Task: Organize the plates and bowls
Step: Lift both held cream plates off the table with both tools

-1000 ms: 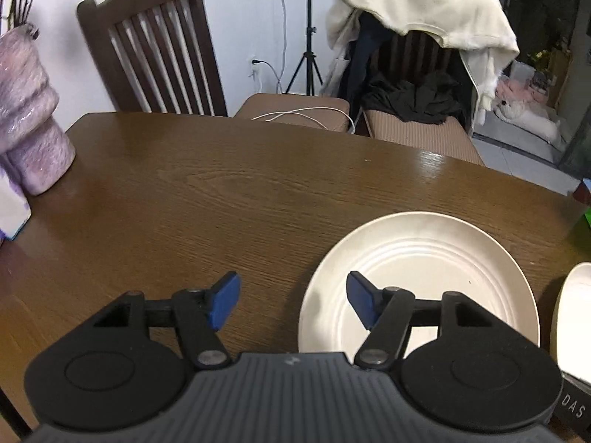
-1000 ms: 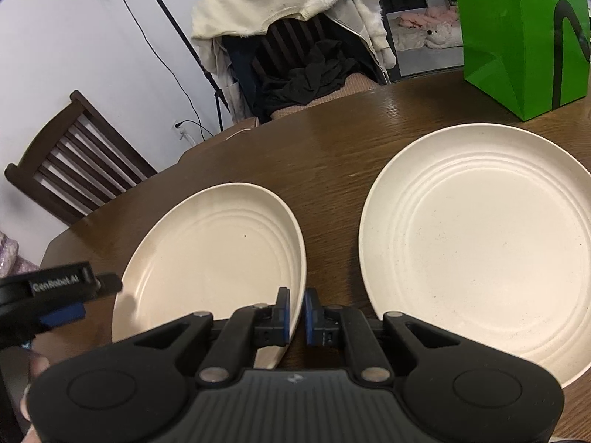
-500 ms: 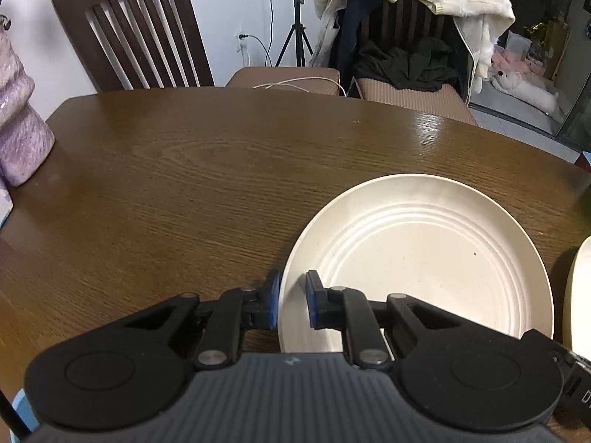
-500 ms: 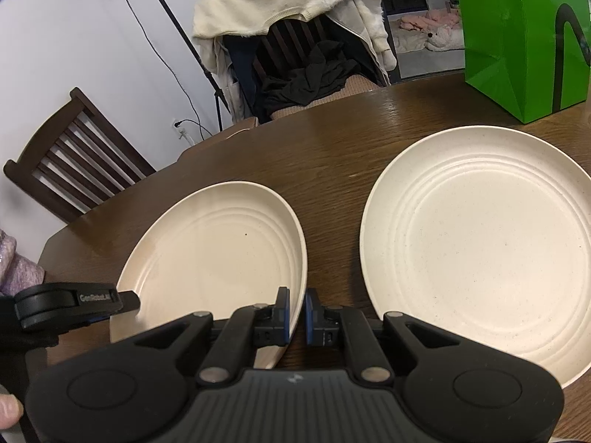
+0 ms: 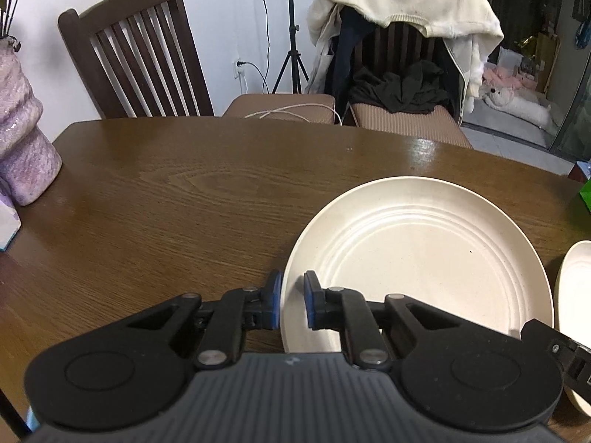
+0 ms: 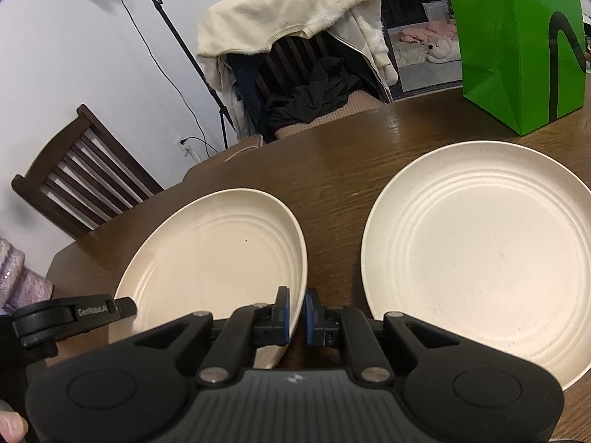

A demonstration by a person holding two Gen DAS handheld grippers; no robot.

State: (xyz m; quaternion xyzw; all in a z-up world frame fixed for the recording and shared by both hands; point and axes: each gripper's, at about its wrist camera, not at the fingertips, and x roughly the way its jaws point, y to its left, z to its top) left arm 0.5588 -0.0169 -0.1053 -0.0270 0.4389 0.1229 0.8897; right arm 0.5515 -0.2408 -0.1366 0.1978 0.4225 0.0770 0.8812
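Note:
Two cream ribbed plates are on the brown wooden table [image 5: 184, 199]. My left gripper [image 5: 292, 304] is shut on the left rim of the left plate [image 5: 417, 262]. My right gripper [image 6: 297, 313] is shut on the right rim of that same plate [image 6: 218, 258], so both grippers hold it from opposite sides. The left gripper's body shows in the right wrist view [image 6: 74, 313] at the plate's left edge. The second plate [image 6: 484, 258] lies flat on the table to the right; its edge shows in the left wrist view [image 5: 576, 277].
A purple vase [image 5: 22, 136] stands at the table's left edge. A green paper bag [image 6: 517, 44] stands at the back right. A wooden chair [image 5: 136, 59] and a chair draped with clothes [image 5: 402, 37] stand behind the table.
My left gripper, open a second ago, has closed on the left plate's rim. The plate's left side looks slightly raised. My right gripper has kept its hold.

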